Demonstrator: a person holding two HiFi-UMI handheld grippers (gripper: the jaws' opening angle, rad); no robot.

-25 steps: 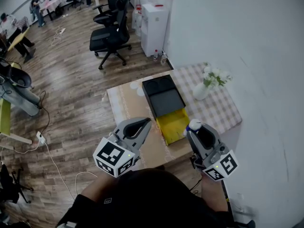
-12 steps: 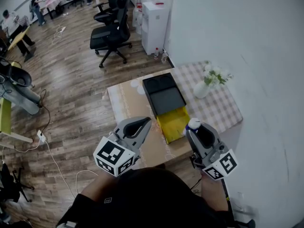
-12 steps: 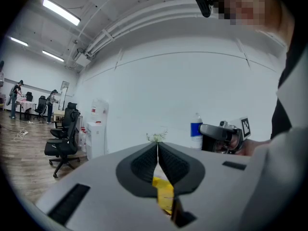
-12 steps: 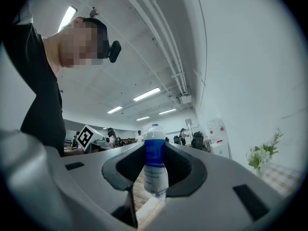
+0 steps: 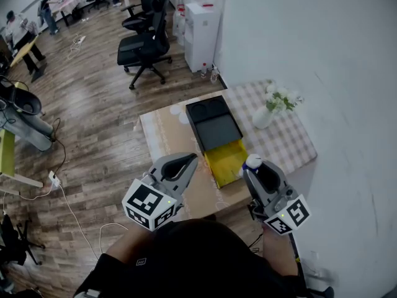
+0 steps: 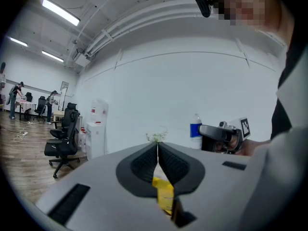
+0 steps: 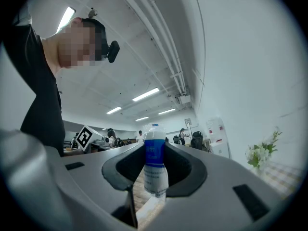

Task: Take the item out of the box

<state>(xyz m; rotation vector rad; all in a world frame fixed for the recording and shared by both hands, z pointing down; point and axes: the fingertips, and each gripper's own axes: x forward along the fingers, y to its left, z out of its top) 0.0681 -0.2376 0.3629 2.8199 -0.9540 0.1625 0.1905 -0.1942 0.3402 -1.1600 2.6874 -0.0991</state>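
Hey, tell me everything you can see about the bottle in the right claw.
The bottle is small and made of clear plastic, with a blue label band around its upper part, pale print below that and a white cap. It stands between the pads of the right claw, which press on its sides, with the cap pointing away from the handle. It is held in the air beside the box on the table. Nothing else touches it. Its contents can't be made out.

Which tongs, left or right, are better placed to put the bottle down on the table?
Right. The right tongs grip the bottle between their pads; the left tongs are shut, with nothing between them.
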